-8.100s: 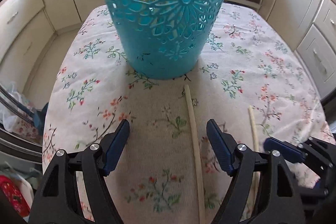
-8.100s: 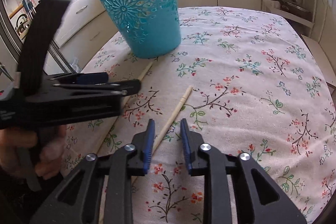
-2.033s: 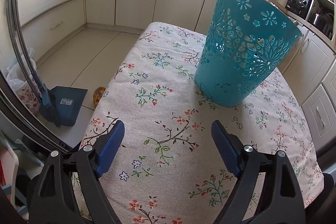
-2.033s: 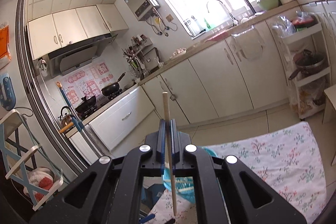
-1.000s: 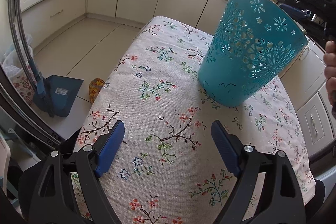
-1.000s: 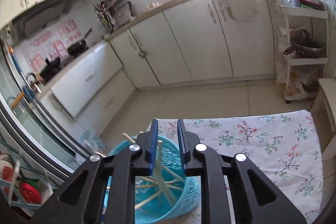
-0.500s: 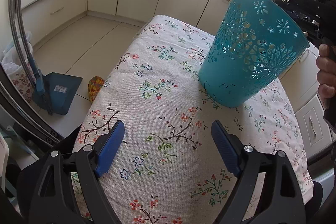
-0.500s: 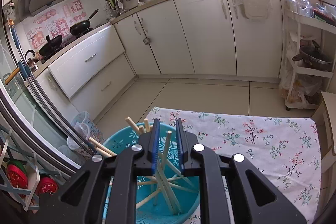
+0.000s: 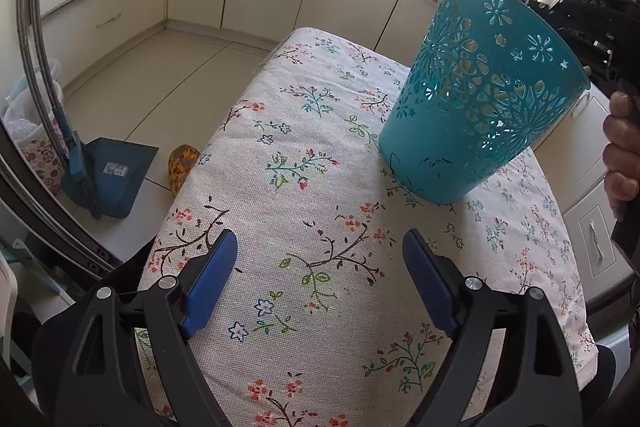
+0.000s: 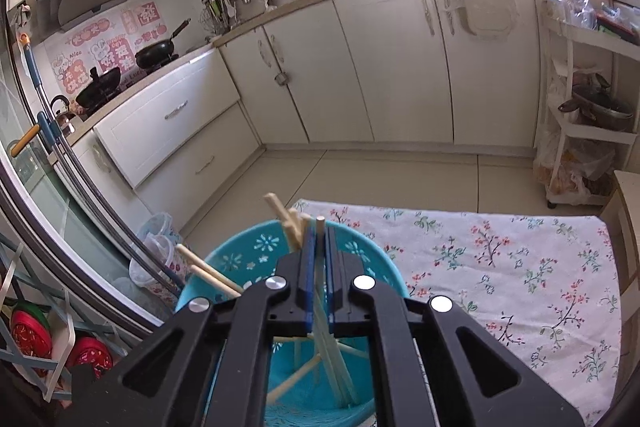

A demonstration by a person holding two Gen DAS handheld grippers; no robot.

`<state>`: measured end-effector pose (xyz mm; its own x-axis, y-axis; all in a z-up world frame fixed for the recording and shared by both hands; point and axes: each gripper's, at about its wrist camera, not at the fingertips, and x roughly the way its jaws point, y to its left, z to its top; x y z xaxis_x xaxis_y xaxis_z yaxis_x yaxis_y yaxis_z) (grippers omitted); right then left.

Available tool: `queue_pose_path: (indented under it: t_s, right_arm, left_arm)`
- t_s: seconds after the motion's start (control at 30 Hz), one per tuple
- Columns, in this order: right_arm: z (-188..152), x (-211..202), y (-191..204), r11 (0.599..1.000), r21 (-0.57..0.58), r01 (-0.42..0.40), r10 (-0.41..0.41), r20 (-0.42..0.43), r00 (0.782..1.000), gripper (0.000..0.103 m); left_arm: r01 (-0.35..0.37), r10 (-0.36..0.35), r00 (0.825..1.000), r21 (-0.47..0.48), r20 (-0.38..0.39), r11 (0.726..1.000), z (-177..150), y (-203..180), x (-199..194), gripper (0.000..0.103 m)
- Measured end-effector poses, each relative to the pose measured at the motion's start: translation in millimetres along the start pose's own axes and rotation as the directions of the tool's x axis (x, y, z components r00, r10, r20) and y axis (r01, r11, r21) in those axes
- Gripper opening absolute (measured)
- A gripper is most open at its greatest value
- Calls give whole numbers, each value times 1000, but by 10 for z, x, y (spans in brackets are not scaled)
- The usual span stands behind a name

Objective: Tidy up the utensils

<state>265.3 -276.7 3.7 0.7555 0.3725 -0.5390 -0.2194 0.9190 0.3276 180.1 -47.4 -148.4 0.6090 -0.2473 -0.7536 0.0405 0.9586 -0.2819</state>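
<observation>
A teal perforated basket stands on the floral tablecloth. In the right wrist view I look down into the basket, which holds several pale wooden chopsticks. My right gripper is above the basket's opening, its jaws close together around one upright chopstick whose lower end reaches into the basket. My left gripper is open and empty, low over the cloth in front of the basket. The right gripper's body and the hand on it show at the left view's right edge.
The table's left edge drops to a tiled floor with a blue dustpan and a small patterned object. Cream cabinets line the walls. A white rack with pots stands to the right.
My right gripper has come lower over the basket with the chopstick between its jaws. The left gripper has hardly moved.
</observation>
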Motion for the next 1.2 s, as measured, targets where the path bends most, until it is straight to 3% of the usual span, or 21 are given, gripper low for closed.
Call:
queue_pose_path:
  t_s: [0.2,0.4,0.47,0.57,0.63,0.73,0.87,0.93,1.0,1.13,1.2]
  right_arm:
    - [191,-409,34,1000,11,-25,23,155,988,5]
    - [393,-952,38,996,58,-72,49,323,945,5]
    - [397,-1120,-14,987,103,-122,77,365,928,5]
    - [298,-1301,-124,958,182,-221,131,409,903,5]
    - [166,-1381,-219,920,249,-303,176,428,886,5]
    - [-64,-1392,-375,835,357,-418,239,450,861,5]
    - [-421,-1342,-578,664,497,-558,322,484,814,5]
    - [-609,-1291,-654,575,550,-605,360,494,791,5]
    - [-754,-1258,-672,521,584,-622,382,492,782,5]
    - [-1017,-1193,-681,446,636,-630,415,477,775,5]
    - [-1162,-1132,-701,384,667,-638,430,482,763,5]
  left_arm:
    - [-1,1,1000,3,-1,1000,-8,-2,-7,81]
    - [26,-26,1000,0,3,1000,15,5,-66,81]
    - [82,-81,996,-39,29,996,69,36,-196,81]
    - [230,-223,972,-89,79,969,204,6,-490,81]
    - [335,-323,940,-102,112,937,300,-68,-683,82]
    - [495,-476,867,-133,146,859,416,-218,-915,82]
    - [576,-544,816,-196,195,794,475,-286,-1039,82]
    - [595,-555,802,-234,220,769,491,-296,-1073,82]
    - [602,-555,797,-248,237,759,496,-303,-1117,82]
    - [601,-542,795,-227,273,766,483,-380,-1281,82]
    - [609,-549,787,-221,281,761,511,-410,-1330,82]
